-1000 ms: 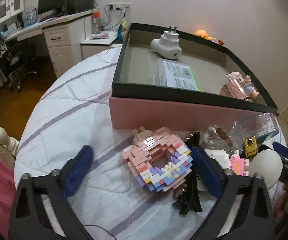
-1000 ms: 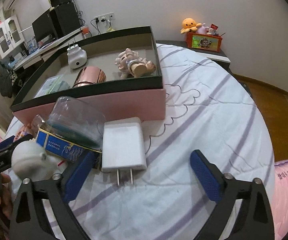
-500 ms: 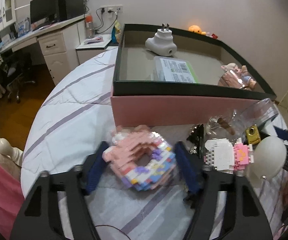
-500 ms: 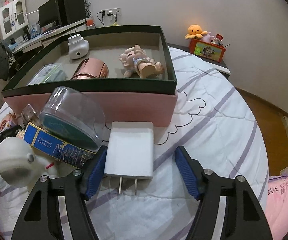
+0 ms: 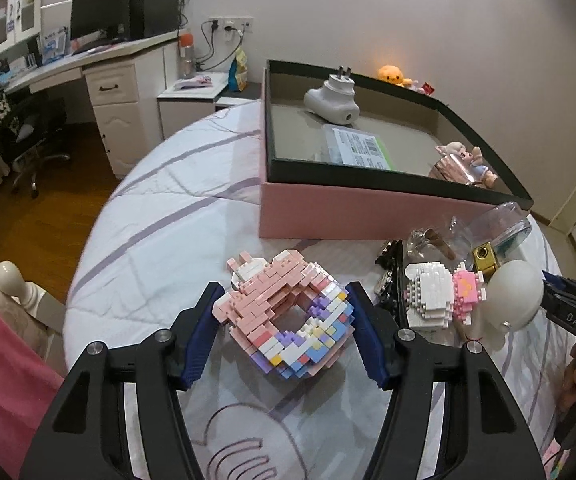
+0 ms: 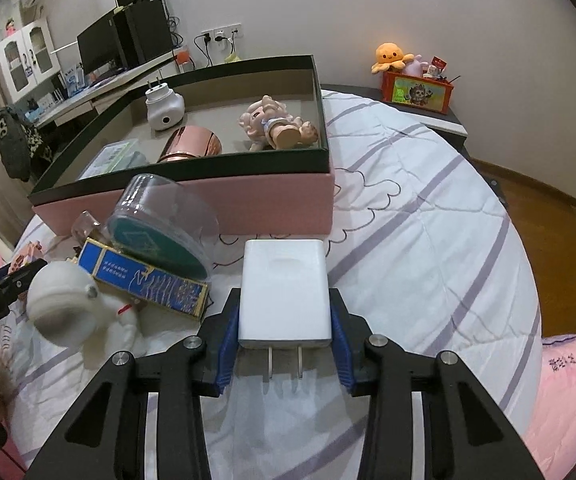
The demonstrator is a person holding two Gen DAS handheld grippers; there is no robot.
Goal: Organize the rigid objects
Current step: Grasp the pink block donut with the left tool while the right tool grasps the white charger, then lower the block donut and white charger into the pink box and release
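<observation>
Since a second ago both claws have narrowed from a wide spread onto the things between their pads. The white charger, lying flat on the striped bedspread with its two prongs pointing back toward the camera, is now pinched by the right claw; the blue pads press on its two long sides near the prong end. The pink brick donut sits between the pads of the left claw; the right pad touches its purple edge and the left pad stands just at its pink corner, so the claw is drawn in around it, though I cannot tell whether it grips firmly.

Just beside the donut, to its right, lie a black hair clip, a small white and pink brick figure and a white round-headed figure; the last touches a blue and gold box in the right view, with a clear round case leaning on that box. Beyond them stands the pink box with the dark rim; inside it lie a white plug-in device, a copper-coloured cylinder, a doll on its side and a flat labelled pack.
</observation>
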